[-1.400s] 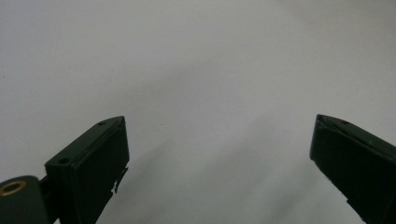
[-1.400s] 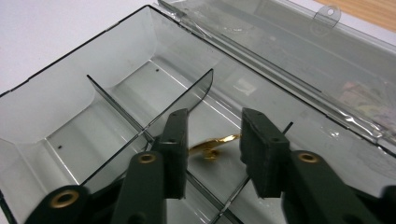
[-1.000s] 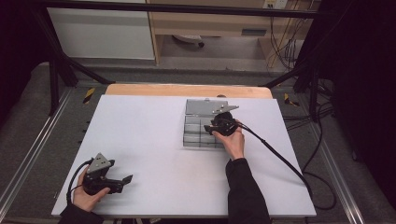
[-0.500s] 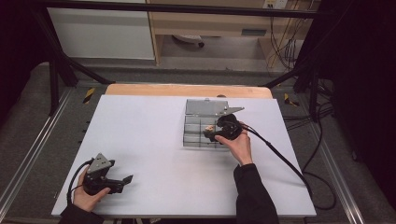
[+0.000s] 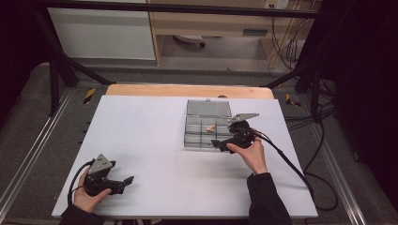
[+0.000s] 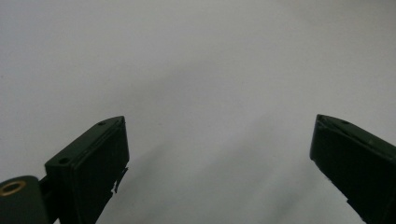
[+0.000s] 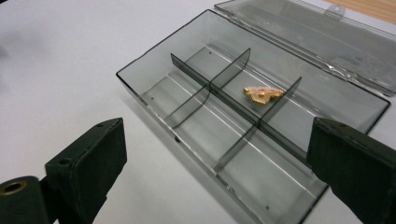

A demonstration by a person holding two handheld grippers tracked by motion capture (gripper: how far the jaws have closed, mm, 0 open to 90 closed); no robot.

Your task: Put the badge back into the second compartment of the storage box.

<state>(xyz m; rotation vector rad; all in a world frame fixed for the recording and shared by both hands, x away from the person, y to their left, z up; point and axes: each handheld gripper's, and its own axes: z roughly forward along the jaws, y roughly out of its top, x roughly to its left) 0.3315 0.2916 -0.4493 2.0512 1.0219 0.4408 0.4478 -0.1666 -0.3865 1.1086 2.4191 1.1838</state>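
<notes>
A clear grey compartment box [image 5: 199,139] lies on the white table [image 5: 141,136], right of centre, with its lid [image 5: 209,108] folded open behind it. A small gold piece [image 5: 210,128] lies in the middle compartment of the back row [image 7: 262,93]. My right gripper [image 5: 219,143] hovers at the box's near right corner and points left. Its jaws are wide open and empty [image 7: 217,135], and the box [image 7: 187,100] lies between and beyond them. My left gripper [image 5: 126,184] rests at the near left of the table, open and empty [image 6: 219,121], over bare table.
A wooden strip [image 5: 187,90] runs along the table's far edge. The right gripper's cable [image 5: 291,168] trails off the table's right side. Dark frame posts [image 5: 54,75] and floor cables [image 5: 324,112] surround the table.
My right gripper has drawn back from above the box toward the near right, and the gold piece now shows in its compartment. The left gripper has not moved.
</notes>
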